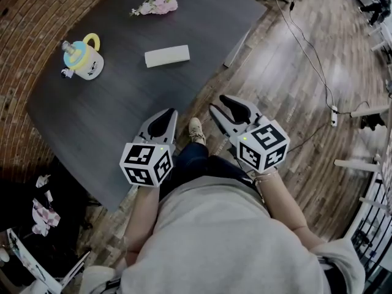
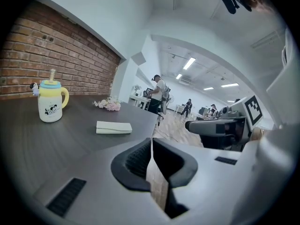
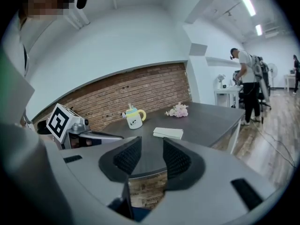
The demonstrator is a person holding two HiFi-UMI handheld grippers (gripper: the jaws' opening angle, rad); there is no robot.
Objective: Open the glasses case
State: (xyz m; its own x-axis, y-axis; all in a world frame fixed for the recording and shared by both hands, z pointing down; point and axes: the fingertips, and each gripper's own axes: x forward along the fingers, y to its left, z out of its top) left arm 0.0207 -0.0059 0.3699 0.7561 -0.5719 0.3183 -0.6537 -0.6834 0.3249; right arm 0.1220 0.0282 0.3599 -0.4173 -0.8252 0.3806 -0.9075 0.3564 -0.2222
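Note:
The glasses case (image 1: 166, 56), a pale flat closed box, lies on the dark table (image 1: 104, 133), beyond both grippers; it also shows in the left gripper view (image 2: 114, 127) and the right gripper view (image 3: 168, 133). My left gripper (image 1: 168, 115) hovers over the table's near edge, its jaws (image 2: 151, 142) touching at the tips with nothing between them. My right gripper (image 1: 218, 103) is off the table's near corner, above the floor. Its jaws (image 3: 151, 146) stand apart and empty. Neither gripper touches the case.
A yellow-handled cup with a blue lid (image 1: 82, 57) stands left of the case. A small bunch of pink flowers (image 1: 156, 3) lies at the far end. A brick wall (image 1: 37, 17) borders the table. Wooden floor with a cable (image 1: 312, 60) lies to the right.

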